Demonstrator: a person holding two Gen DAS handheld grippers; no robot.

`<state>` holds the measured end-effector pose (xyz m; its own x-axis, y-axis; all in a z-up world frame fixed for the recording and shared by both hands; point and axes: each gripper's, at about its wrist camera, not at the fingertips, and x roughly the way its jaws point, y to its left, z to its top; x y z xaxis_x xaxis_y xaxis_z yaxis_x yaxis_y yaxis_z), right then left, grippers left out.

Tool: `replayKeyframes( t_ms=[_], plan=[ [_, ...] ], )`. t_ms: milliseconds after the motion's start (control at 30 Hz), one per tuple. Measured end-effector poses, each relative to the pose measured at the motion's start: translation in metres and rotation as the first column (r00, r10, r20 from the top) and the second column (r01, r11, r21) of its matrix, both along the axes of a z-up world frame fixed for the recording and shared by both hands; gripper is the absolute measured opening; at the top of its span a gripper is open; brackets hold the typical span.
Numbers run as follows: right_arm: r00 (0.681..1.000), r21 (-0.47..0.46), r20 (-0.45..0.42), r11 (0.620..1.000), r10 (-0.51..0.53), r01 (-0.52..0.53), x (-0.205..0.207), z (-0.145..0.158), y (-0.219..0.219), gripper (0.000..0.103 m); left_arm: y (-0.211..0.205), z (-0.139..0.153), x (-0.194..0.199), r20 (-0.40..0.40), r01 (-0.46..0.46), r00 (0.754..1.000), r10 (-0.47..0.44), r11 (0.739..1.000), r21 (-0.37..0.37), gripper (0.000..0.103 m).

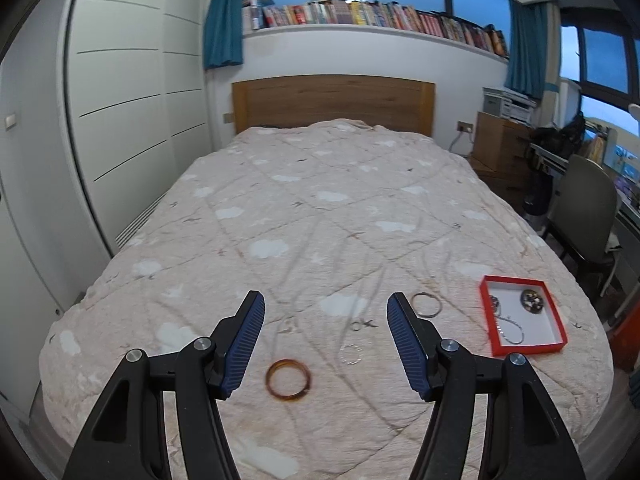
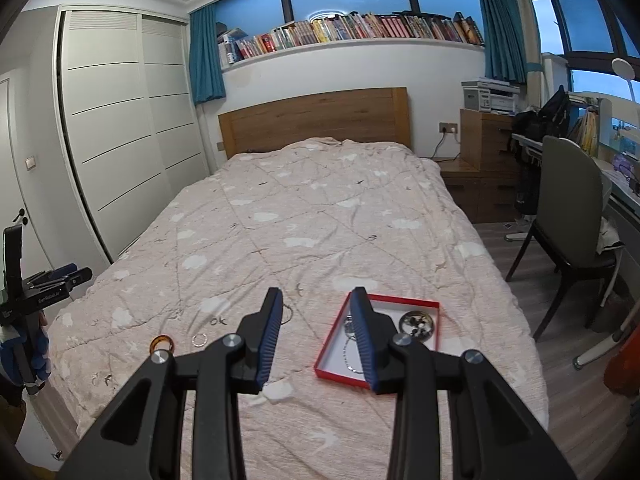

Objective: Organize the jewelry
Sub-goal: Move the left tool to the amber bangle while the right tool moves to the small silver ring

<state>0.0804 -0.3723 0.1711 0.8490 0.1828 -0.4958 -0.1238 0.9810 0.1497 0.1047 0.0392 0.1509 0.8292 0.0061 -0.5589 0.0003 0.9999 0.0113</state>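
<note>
Left gripper point(image 1: 326, 320) released, right gripper point(image 2: 318, 312) parted and empty, hiding part of red box point(image 2: 400, 303), chain inside blurred

On the pink cloud-print quilt point(image 1: 320, 208) lie three loose rings: one amber translucent bangle point(image 1: 288, 380), one thin silver hoop point(image 1: 427, 304) and one small pale beaded ring point(image 1: 351, 354). One shallow red-walled, white-floored box point(image 1: 556, 322) holds two round dark ornaments, point(image 1: 531, 300) and point(image 1: 494, 303), and one silver chain point(image 1: 512, 330). Two black grippers with blue ribbed pads show, the left one point(image 1: 325, 342) and the right one point(image 2: 318, 334), and one grey chair point(image 2: 568, 216) stands beside the bed.
</note>
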Motion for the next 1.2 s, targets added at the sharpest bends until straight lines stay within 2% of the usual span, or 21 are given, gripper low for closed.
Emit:
replayKeyframes(
  t_ms=[267, 533, 700, 833, 1100, 1200],
  plan=[
    [0.999, 0.024, -0.027, 0.999, 0.033, -0.032, 0.008, -0.017, 0.025, 0.034, 0.047, -0.013, -0.011, -0.006, -0.09, 0.996, 0.09, 0.996, 0.013, 0.063],
    [0.994, 0.048, -0.072, 0.996, 0.082, -0.079, 0.026, -0.047, 0.058, 0.034, 0.063, -0.044, -0.003, -0.044, -0.121, 0.992, 0.121, 0.993, 0.005, 0.065],
    [0.986, 0.08, -0.115, 0.99, 0.121, -0.112, 0.041, -0.073, 0.079, 0.034, 0.078, -0.079, 0.009, -0.106, -0.148, 0.983, 0.148, 0.989, 0.004, 0.064],
    [0.973, 0.1, -0.168, 0.985, 0.157, -0.142, 0.058, -0.107, 0.1, 0.034, 0.088, -0.115, 0.023, -0.172, -0.163, 0.972, 0.161, 0.987, 0.003, 0.064],
    [0.922, 0.092, -0.32, 0.976, 0.219, -0.2, 0.101, -0.183, 0.142, 0.034, 0.093, -0.186, 0.059, -0.301, -0.164, 0.941, 0.157, 0.986, 0.0, 0.062],
    [0.894, 0.097, -0.379, 0.971, 0.241, -0.221, 0.116, -0.214, 0.156, 0.034, 0.094, -0.213, 0.076, -0.353, -0.171, 0.921, 0.166, 0.985, 0.017, 0.059]
  ],
)
